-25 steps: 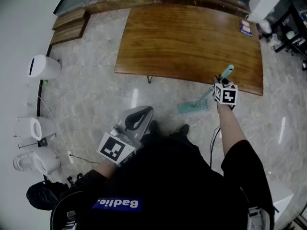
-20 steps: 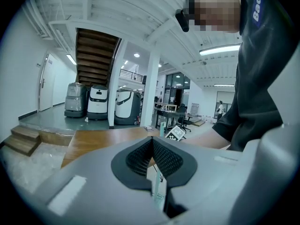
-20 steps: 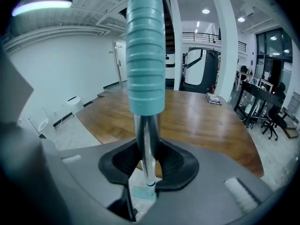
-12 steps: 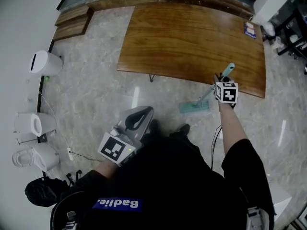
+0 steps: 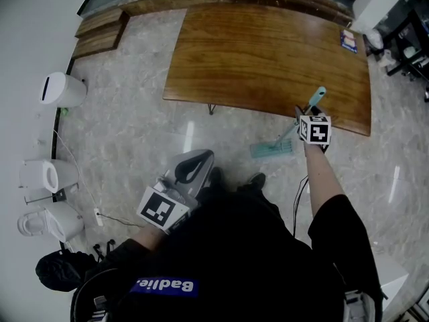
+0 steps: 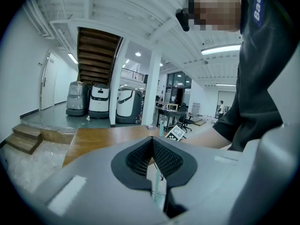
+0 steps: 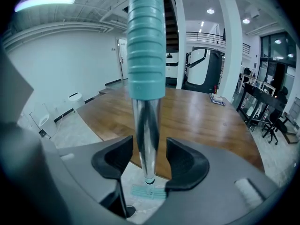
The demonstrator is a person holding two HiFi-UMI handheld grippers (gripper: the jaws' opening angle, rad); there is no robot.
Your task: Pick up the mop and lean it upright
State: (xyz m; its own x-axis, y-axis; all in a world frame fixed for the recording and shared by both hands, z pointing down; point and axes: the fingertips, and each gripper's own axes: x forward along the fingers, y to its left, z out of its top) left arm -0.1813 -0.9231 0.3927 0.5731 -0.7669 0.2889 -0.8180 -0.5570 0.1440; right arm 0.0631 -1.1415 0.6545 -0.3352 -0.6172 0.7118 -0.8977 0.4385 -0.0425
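The right gripper [image 5: 303, 115] had just been spreading its jaws. In the right gripper view [image 7: 147, 162] the two dark pads stood clear of the mop [image 7: 146, 135], whose shiny shaft still ran up between them with a narrow gap on either side. Otherwise little had changed from the second before. From the head view the mop [image 5: 271, 149] stayed where it had been, its flat teal head on the pale floor [image 5: 134, 139] and its teal grip propped against the near edge of the wooden table [image 5: 268, 52], so it stood leaning rather than lying. The left gripper [image 5: 194, 164] had not shifted from low in front of the person's dark shirt, and its jaws [image 6: 152, 154] were pressed together on nothing.
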